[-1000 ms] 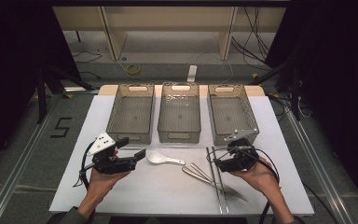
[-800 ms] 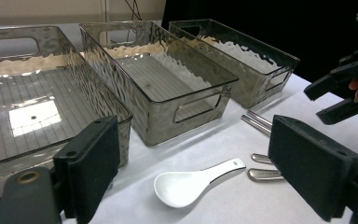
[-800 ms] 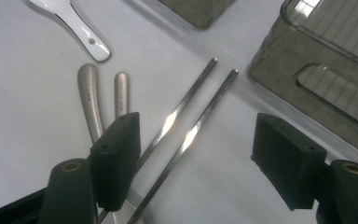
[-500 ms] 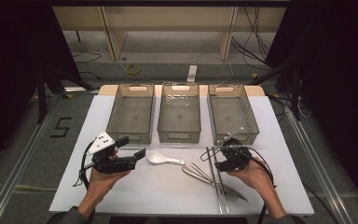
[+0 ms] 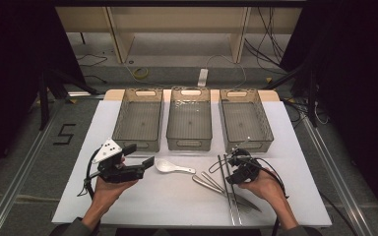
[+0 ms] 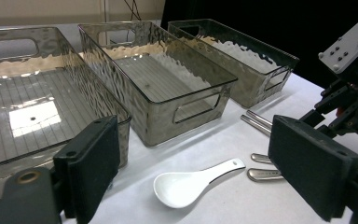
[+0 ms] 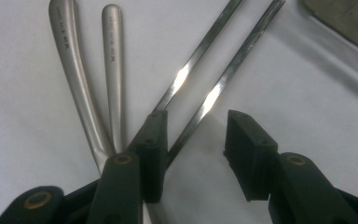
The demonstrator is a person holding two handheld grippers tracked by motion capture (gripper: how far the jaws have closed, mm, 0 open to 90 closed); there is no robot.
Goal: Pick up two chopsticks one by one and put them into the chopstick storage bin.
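Chopsticks (image 7: 223,79): two slim metal sticks are lying side by side on the white table (image 5: 152,206), near the person's right-hand edge. In the high view they (image 5: 230,196) are running almost straight from 6 to 12 o'clock.

Right gripper (image 7: 196,126): it is pointing down at the far ends of the sticks, and its jaws have just been closing. They are standing part-way in, not yet clamped. In the high view it (image 5: 234,163) is hanging right over the pair.

Between the jaws: in the right gripper view one stick is passing between them, tight against the left pad. The other is slipping under that left jaw, and the right pad is standing clear of both with bare table showing in the gap.

Long axis: in that same view the sticks are heading off toward 1 o'clock, roughly along the jaws' own reach. By my reading, the squeeze is coming across the thin width, and it may catch one stick only.

Neighbours: two flat metal handles (image 7: 74,70) are fanning out toward 11 o'clock, just beside the left jaw.

Nearer hand: the right one, by a long way.

White spoon (image 5: 170,167): it is lying at 9 o'clock from the sticks, well apart from them.

Left gripper (image 5: 140,155): it is hovering wide open with nothing between its pads, aimed at the spoon.

Bins: three clear empty bins are waiting at 12 o'clock, the right bin (image 5: 243,145) sitting closest to the sticks.
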